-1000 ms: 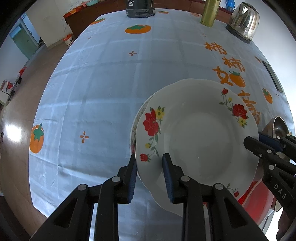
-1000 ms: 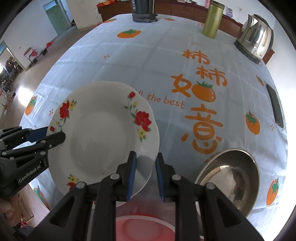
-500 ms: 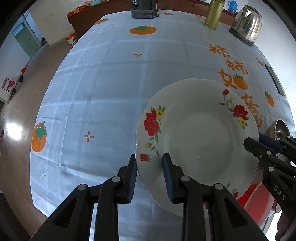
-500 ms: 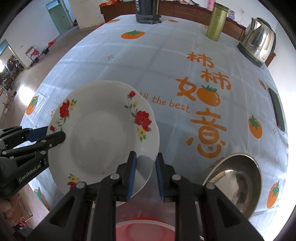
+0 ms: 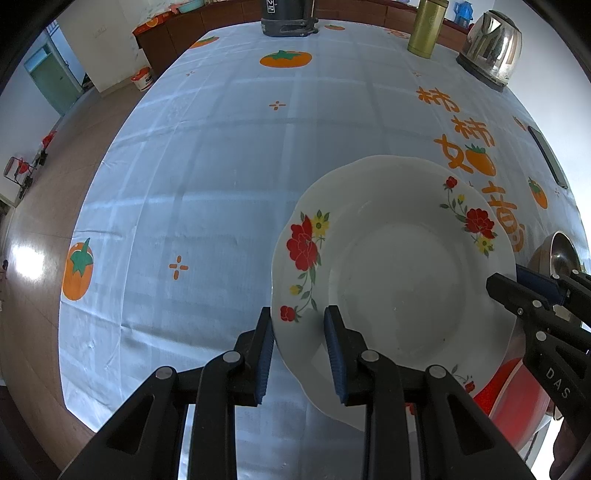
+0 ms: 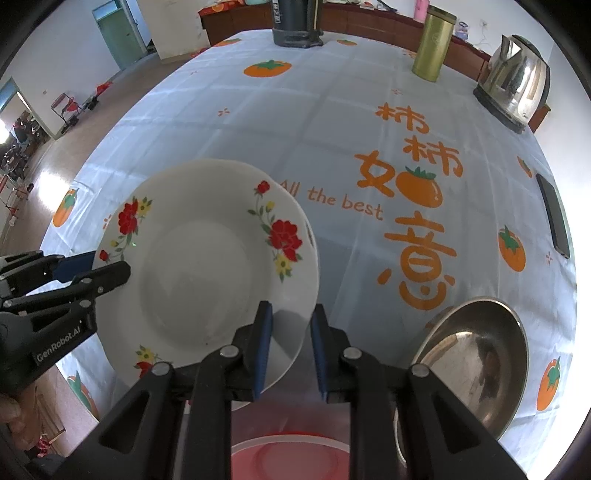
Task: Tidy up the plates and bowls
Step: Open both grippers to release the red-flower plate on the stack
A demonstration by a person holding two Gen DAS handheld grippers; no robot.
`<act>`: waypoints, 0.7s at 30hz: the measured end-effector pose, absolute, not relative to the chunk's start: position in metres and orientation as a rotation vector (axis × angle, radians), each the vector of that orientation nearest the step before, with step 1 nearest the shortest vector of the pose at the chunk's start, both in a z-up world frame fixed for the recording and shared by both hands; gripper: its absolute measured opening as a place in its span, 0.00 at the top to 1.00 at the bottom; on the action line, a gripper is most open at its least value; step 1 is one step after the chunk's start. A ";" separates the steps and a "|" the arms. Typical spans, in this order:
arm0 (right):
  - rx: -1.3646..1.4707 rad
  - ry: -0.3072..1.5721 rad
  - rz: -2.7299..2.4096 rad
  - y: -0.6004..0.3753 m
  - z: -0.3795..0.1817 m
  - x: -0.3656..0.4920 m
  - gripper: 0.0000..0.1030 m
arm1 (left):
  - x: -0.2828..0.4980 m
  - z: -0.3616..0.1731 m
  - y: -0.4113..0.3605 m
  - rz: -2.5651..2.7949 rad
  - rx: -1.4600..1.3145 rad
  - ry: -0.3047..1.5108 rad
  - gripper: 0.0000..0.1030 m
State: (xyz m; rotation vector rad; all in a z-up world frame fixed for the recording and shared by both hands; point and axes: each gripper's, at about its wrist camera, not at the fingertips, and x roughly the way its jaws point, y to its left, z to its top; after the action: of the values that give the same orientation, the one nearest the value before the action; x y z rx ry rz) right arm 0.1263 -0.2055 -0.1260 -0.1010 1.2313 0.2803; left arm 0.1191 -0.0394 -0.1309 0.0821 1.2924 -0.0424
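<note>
Persimmon-print tablecloth (image 5: 229, 177) (pale blue) fronts a wooden sideboard (image 6: 369, 22).

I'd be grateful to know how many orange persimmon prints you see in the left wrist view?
5: far end, left edge, among the characters, two by the right edge. The plate may hide more.

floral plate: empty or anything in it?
Empty. The plate shows a bare white well in both wrist views, only painted flowers on its rim; both grippers clamp its edge.
</note>
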 end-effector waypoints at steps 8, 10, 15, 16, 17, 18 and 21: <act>-0.094 1.227 0.278 -0.207 -0.127 0.126 0.80 | 0.117 -0.132 -0.040 -0.048 0.079 1.282 0.71; -0.091 1.226 0.277 -0.207 -0.127 0.126 0.80 | 0.117 -0.132 -0.040 -0.049 0.078 1.283 0.71; -0.091 1.229 0.276 -0.207 -0.128 0.126 0.80 | 0.119 -0.134 -0.040 -0.048 0.073 1.287 0.71; -0.090 1.230 0.277 -0.207 -0.128 0.126 0.80 | 0.119 -0.135 -0.040 -0.047 0.072 1.286 0.71; -0.091 1.230 0.277 -0.207 -0.128 0.127 0.80 | 0.119 -0.135 -0.040 -0.047 0.072 1.287 0.71; -0.093 1.231 0.278 -0.207 -0.129 0.128 0.80 | 0.120 -0.136 -0.039 -0.047 0.070 1.288 0.71; -0.092 1.232 0.280 -0.207 -0.130 0.129 0.80 | 0.121 -0.138 -0.039 -0.048 0.066 1.290 0.71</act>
State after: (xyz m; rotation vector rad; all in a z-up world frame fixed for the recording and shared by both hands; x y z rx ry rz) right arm 0.1289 -0.2069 -0.1304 -0.0920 1.2321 0.2798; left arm 0.1207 -0.0394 -0.1376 0.0663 1.2900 -0.0483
